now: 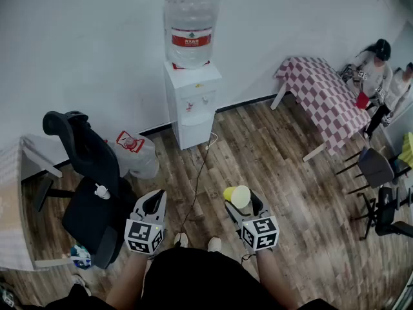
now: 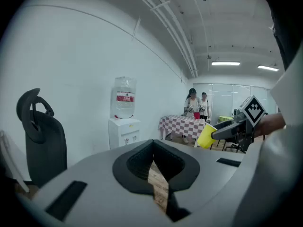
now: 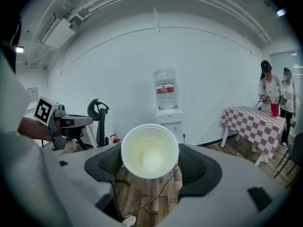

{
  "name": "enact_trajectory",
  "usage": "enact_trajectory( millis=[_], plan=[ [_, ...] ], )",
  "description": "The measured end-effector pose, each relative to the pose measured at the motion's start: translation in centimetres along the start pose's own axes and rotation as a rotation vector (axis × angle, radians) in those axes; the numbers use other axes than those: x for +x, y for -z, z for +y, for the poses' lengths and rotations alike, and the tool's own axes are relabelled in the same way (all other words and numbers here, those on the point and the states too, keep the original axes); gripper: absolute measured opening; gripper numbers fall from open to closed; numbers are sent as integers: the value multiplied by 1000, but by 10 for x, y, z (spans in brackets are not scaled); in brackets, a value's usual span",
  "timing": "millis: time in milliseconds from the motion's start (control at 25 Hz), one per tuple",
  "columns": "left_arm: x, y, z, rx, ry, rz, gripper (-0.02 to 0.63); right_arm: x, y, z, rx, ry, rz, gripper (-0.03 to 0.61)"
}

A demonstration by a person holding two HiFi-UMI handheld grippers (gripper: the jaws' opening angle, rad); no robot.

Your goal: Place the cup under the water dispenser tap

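The carry is under way but the placing is all ahead of me: the yellow disposable cup (image 1: 237, 196) sits in the lower centre of the head view, clamped sideways in my right gripper (image 1: 244, 203), whose jaws stand wide around its wall with the open mouth facing back at the right gripper view's camera (it looks empty inside). The white floor-standing water dispenser (image 1: 192, 105) with its clear bottle (image 1: 190, 24) on top is against the wall in the upper centre of the frame, well apart from the cup, with a stretch of brown wooden plank floor (image 1: 277, 166) between us. So, as I judge it, what is left is to cross that floor, turn the cup upright and set it below a tap. My left gripper (image 1: 153, 204) at the lower left carries nothing, its jaws drawn together at the tips. By count: one cup, one dispenser, one bottle, two grippers, one black office chair (image 1: 90, 173) at the left, one table with a red-and-white checked cloth (image 1: 326, 99) at the upper right, and two people (image 1: 375, 63) beyond it; the taps are too small to count surely.
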State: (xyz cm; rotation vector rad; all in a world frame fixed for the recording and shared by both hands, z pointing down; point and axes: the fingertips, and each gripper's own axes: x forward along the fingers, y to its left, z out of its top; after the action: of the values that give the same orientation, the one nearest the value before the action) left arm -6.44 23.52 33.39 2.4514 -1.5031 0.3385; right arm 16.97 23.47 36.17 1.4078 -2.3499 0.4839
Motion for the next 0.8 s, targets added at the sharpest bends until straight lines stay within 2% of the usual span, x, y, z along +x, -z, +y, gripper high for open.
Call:
enact_trajectory(
  millis=[800],
  plan=[
    [3, 3, 41, -4, 71, -13, 14, 23, -8, 25, 12, 85, 3, 377]
  ],
)
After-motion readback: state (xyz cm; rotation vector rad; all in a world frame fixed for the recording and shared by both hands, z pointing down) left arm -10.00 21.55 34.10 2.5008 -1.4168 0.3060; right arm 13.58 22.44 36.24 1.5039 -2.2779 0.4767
